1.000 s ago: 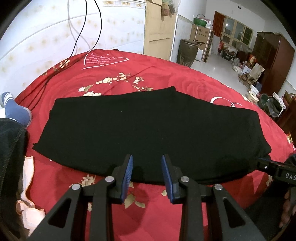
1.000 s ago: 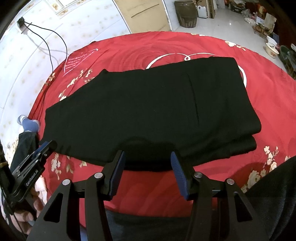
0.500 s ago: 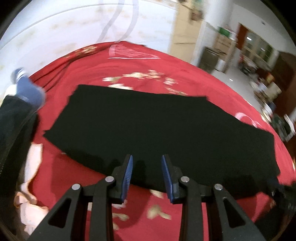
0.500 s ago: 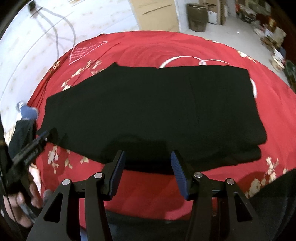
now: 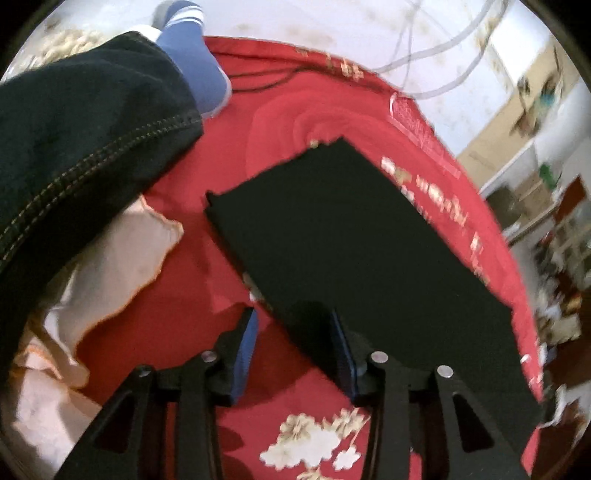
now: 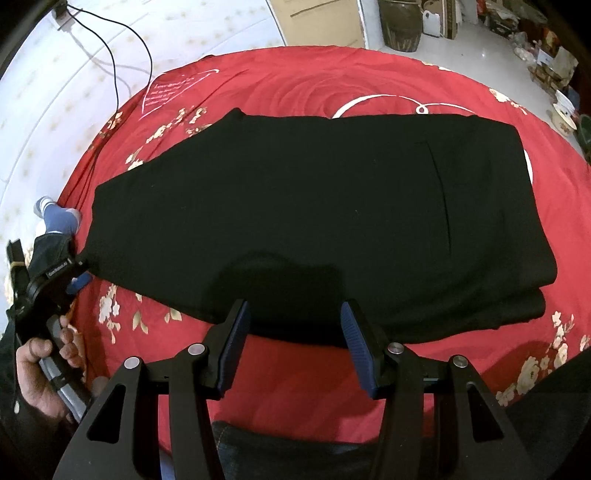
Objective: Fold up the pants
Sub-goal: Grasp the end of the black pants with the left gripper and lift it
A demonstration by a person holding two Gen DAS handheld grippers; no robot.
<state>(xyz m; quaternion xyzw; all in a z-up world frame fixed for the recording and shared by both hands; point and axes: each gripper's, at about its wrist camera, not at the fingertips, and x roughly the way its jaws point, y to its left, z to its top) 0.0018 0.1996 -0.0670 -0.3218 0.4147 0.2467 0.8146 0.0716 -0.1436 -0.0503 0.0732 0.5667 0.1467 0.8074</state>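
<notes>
Pants (image 6: 314,206): flat on bed (image 6: 295,387) | your hand-held grippers, left (image 5: 291,347) and right (image 6: 295,339): both spread, empty | risk: pinching one layer drags the fold askew.

left gripper (image 5: 291,347) swung toward pants (image 5: 354,258) cuff end (view blurred) | jaws now straddle near hem edge

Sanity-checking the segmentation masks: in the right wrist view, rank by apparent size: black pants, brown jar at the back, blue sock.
1. black pants: by far the largest, spread across most of the red bedspread.
2. brown jar: much smaller, cut off by the top edge.
3. blue sock: smallest, partly hidden.
The jar stands farther off, so jar versus sock is only apparent size.
</notes>
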